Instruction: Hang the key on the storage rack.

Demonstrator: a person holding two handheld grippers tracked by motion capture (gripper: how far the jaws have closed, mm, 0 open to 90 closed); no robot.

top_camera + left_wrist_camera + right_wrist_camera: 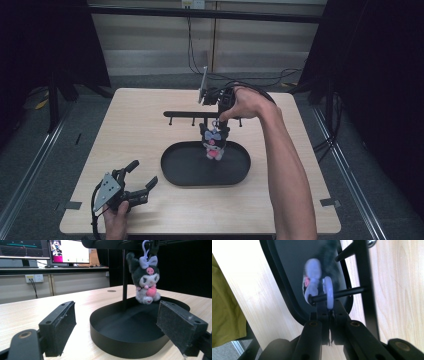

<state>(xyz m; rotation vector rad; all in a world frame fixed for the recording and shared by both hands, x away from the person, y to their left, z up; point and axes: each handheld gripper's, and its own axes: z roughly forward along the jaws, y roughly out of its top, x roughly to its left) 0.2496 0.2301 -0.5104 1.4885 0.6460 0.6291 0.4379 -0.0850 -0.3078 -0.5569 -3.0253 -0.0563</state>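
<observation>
Landmark: black oval tray (175, 172) near the middle of the table (130, 135).
Rack: black bar (185, 114) with short pegs, standing across the far side of the tray; post rising from the tray's far rim (124, 277).
Plush (214, 142): small dark-and-white toy with a lilac bow and pink heart, hanging upright over the far part of the tray, clear of its floor; seen against the post in the left gripper view (146, 280).
Ring (328, 292): lilac loop at the top of the plush, threaded around a peg (342, 293) of the rack.
Right tongs (220, 122): above the far side of the tray, pointing down at the rack; jaws closed tight on the ring, pinching its lower part just beside the peg (329, 312).
Left tongs (142, 175): on the table near the tray's near left edge, held in the hand (116, 222); jaws spread wide, nothing between the pads (65, 327), aimed toward the tray.
Tray contents: bare floor beneath the plush.
</observation>
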